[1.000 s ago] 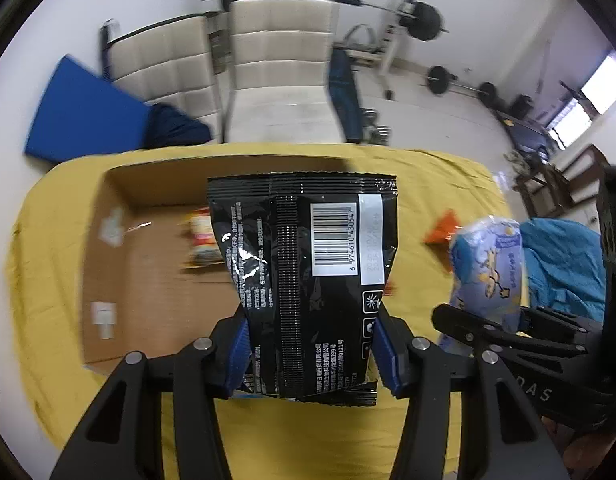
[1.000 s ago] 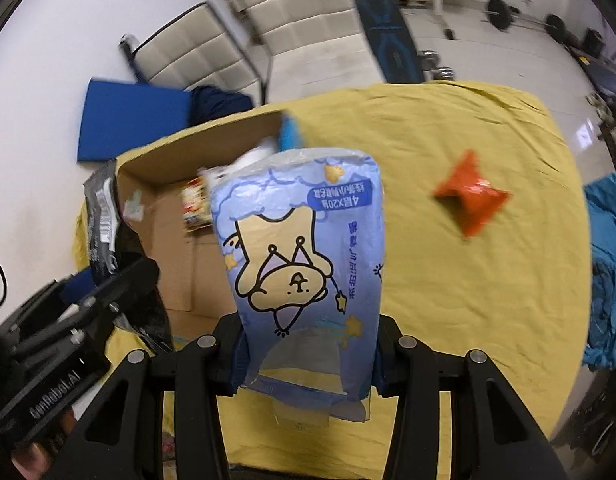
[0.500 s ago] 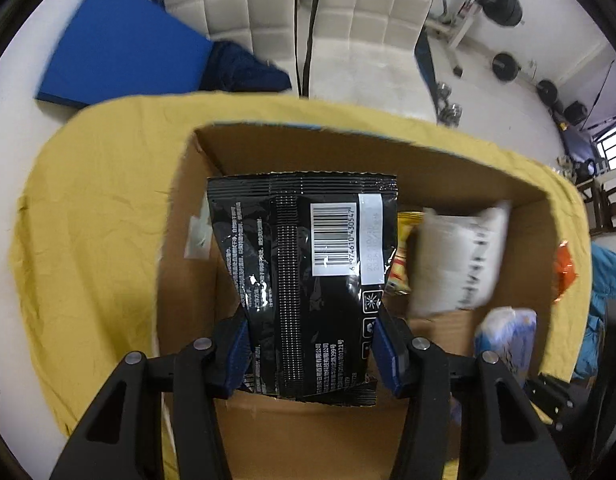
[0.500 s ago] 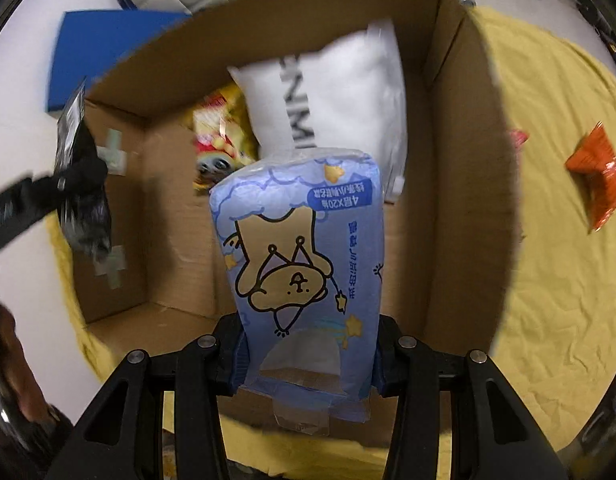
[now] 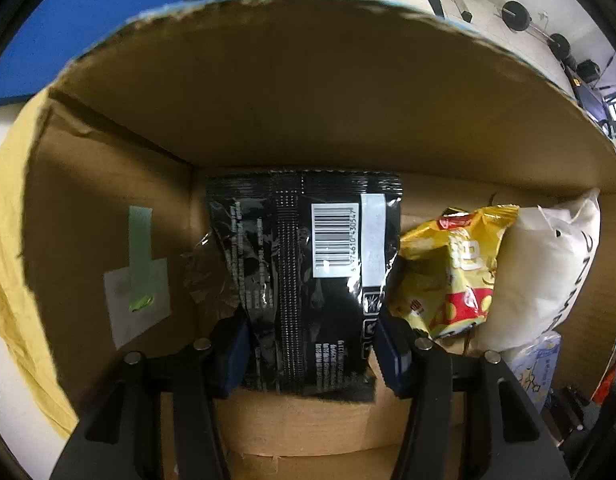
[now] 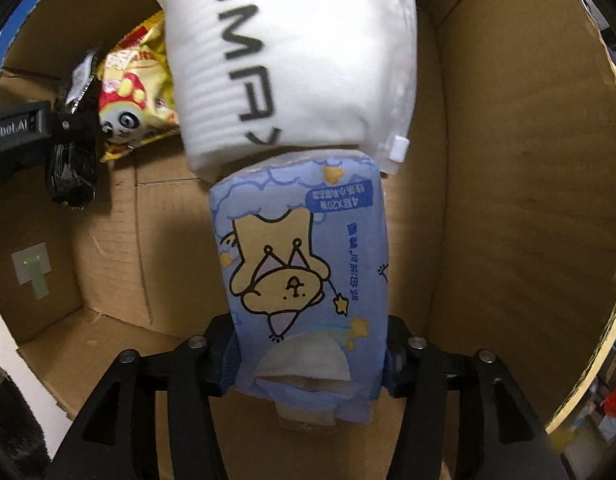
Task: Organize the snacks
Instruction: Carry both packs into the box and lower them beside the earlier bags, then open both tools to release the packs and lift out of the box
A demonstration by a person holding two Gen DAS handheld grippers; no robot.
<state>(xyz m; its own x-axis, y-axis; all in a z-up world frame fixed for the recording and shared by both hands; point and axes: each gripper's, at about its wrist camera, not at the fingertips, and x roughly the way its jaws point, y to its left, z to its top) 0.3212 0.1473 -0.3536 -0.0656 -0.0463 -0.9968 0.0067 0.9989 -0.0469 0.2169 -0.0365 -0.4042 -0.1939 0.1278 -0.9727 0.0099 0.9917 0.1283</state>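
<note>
1. Placing is the step in hand: both grippers reach inside the cardboard box (image 5: 308,92), each carrying a packet.
2. Left gripper (image 5: 309,348): jaws closed on the lower end of the black snack bag (image 5: 304,276), which stands ahead of the fingers near the far wall.
3. Right gripper (image 6: 309,364): jaws closed on the blue cartoon pack (image 6: 304,264), whose far end touches or overlaps the white packet (image 6: 292,56) directly ahead.
4. Box contents: a yellow snack bag (image 5: 451,268) lies right of the left gripper, pressed against the white packet.
5. Next move, by judgement: lower each packet to the floor, then open the jaws and withdraw upward.
</note>
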